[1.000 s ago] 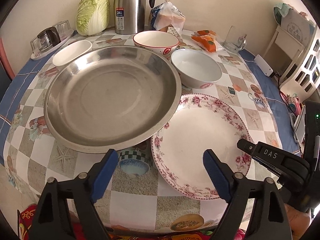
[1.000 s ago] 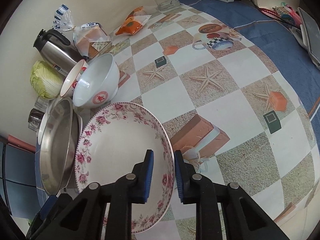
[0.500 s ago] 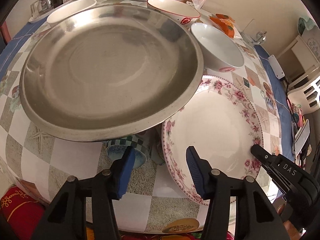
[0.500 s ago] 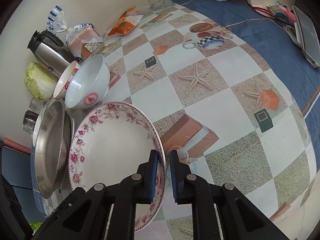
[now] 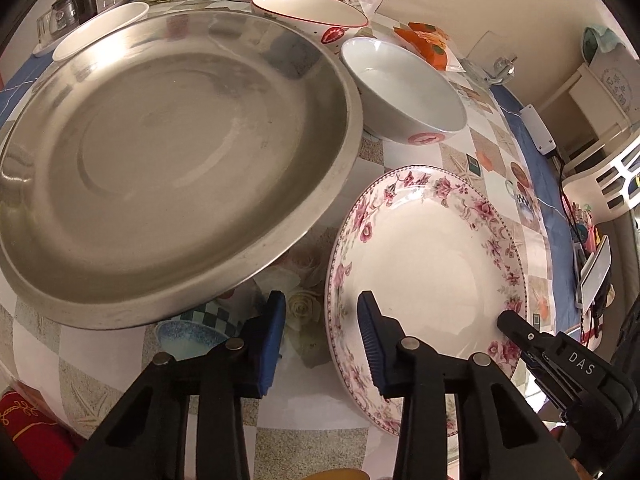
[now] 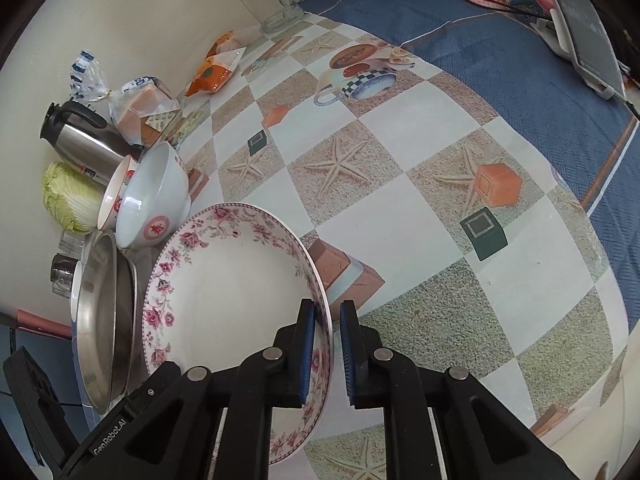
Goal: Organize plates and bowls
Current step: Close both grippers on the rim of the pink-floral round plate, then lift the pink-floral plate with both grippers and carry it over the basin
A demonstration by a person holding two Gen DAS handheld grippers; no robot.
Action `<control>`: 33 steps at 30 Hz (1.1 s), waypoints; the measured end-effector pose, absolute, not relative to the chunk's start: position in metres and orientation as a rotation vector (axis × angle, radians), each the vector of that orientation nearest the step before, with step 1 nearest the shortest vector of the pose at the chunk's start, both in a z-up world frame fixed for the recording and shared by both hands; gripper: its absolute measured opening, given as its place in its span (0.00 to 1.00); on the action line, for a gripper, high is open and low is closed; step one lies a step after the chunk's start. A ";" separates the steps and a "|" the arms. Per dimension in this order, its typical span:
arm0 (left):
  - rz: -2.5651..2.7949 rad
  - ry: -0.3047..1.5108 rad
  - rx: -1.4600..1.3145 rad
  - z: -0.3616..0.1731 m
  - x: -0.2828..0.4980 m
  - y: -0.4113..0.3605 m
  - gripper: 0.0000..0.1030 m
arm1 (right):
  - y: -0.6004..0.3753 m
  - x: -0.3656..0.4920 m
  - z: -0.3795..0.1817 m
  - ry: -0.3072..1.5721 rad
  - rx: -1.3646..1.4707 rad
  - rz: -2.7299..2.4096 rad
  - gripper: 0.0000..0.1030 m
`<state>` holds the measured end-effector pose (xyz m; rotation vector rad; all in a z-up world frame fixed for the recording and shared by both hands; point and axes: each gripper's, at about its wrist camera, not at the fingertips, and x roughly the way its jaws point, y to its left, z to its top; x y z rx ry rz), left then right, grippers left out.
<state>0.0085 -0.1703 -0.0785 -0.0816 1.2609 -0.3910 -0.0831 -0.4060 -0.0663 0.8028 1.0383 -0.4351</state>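
A white plate with a pink floral rim lies on the checked tablecloth, right of a large steel plate. My left gripper straddles the floral plate's near-left rim. Its jaws are closing, and the blue pads stand clear of the rim. In the right wrist view my right gripper is shut on the floral plate at its opposite rim, with that edge tipped up off the cloth. The right gripper's black body also shows in the left wrist view. Behind stand a white bowl and a red-rimmed bowl.
A small white dish, a glass container, a cabbage, a steel thermos, a bread bag, orange snack packs and a glass mug line the wall side. Bare cloth lies right of the plate.
The left gripper came down toward the floral plate and its jaws narrowed around the near-left rim. The right gripper's jaws closed on the opposite rim, and that edge tipped up.
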 end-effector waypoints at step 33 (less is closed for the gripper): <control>-0.510 1.220 -0.071 -0.072 0.018 -0.191 0.27 | -0.406 -0.077 -0.060 0.996 0.737 -0.427 0.14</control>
